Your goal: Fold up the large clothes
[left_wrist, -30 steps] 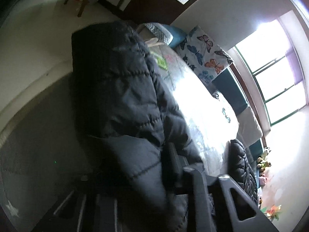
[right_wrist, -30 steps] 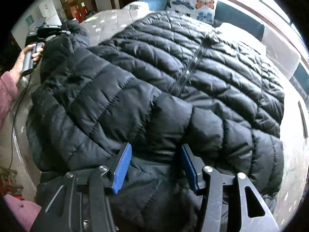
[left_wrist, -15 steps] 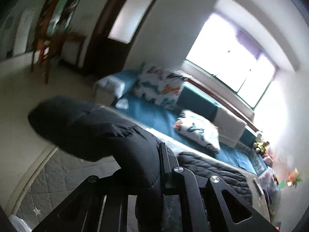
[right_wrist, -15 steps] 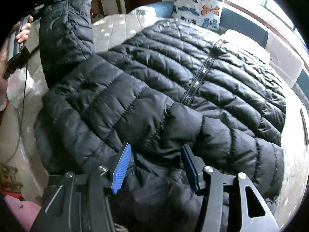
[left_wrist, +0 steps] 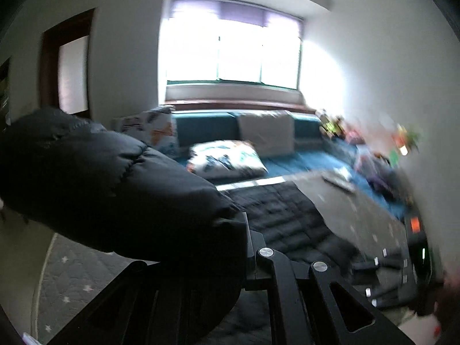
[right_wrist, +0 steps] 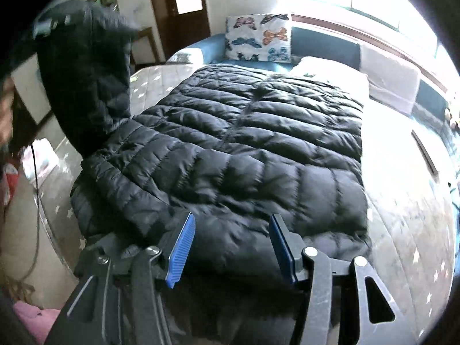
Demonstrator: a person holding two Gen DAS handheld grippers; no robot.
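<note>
Daylight from the window [left_wrist: 233, 54] floods the room and bleaches the far side of the bed [right_wrist: 408, 201], so detail there is lost.

Left tongs [left_wrist: 201, 261]: pressed together on the sleeve [left_wrist: 95, 184] of the jacket [right_wrist: 244, 155]. The sleeve is lifted clear of the bed; in the right view it stands up at the jacket's left edge [right_wrist: 83, 80]. One finger [left_wrist: 256, 247] shows against the fabric, the other is hidden behind it. This view is motion-blurred.

Right tongs [right_wrist: 231, 240]: spread, blue pads [right_wrist: 181, 250] on either side of the near hem but pinching nothing. They hover at the hem; contact with the cloth cannot be confirmed.

Jacket: black quilted, lying flat on the bed, zip running away from me toward the far end.

Step in hand, by my judgement: folding the raised sleeve across the body. To do it well I would carry the sleeve over the zip line and lay it straight, with its seam at the shoulder acting as the hinge, then release only once it lies flat. The padding is springy and slippery; it may slide back or bulge, so the right tongs could press the hem to keep the body from shifting.

Surface: grey quilted bed cover with small stars, level, roomy around the jacket.

Room: teal couch [left_wrist: 207, 126] under the window, butterfly pillow [right_wrist: 258, 37] beyond the jacket, dark door [right_wrist: 184, 8] behind.
</note>
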